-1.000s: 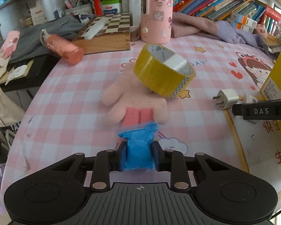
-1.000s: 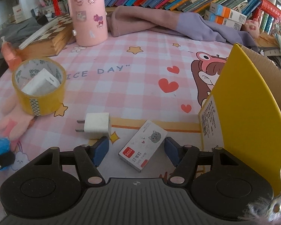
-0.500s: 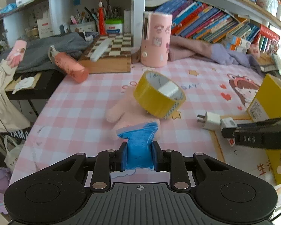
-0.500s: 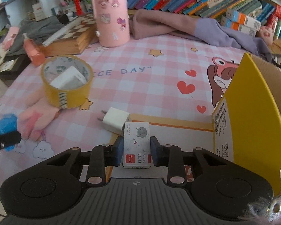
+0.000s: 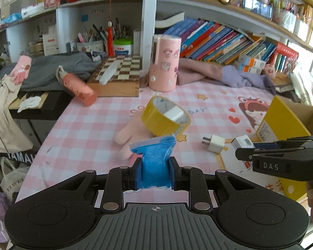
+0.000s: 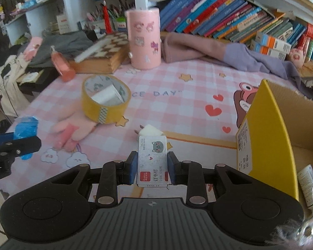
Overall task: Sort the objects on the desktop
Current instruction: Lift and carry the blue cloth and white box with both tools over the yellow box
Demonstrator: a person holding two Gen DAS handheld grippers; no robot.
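My left gripper (image 5: 155, 171) is shut on a blue packet (image 5: 154, 156) and holds it above the pink checked desk. My right gripper (image 6: 150, 169) is shut on a small white staple box (image 6: 152, 158) with a cat picture, lifted off the desk. A yellow tape roll (image 5: 164, 118) with a white block inside leans on a pink glove (image 5: 129, 133); the roll also shows in the right wrist view (image 6: 105, 102). A white plug adapter (image 5: 215, 143) lies on the desk. The right gripper shows at the right of the left wrist view (image 5: 281, 154).
A yellow cardboard box (image 6: 267, 137) stands open at the right, with a tube (image 6: 308, 183) inside. A pink cylinder (image 6: 145, 39), a chessboard box (image 5: 119, 77), a pink bottle (image 5: 79, 89), clothes (image 6: 219, 52) and books (image 6: 229, 18) line the back.
My right gripper shut on the staple box and lifted it off the desk. My left gripper rose and pulled back with the blue packet, away from the glove.
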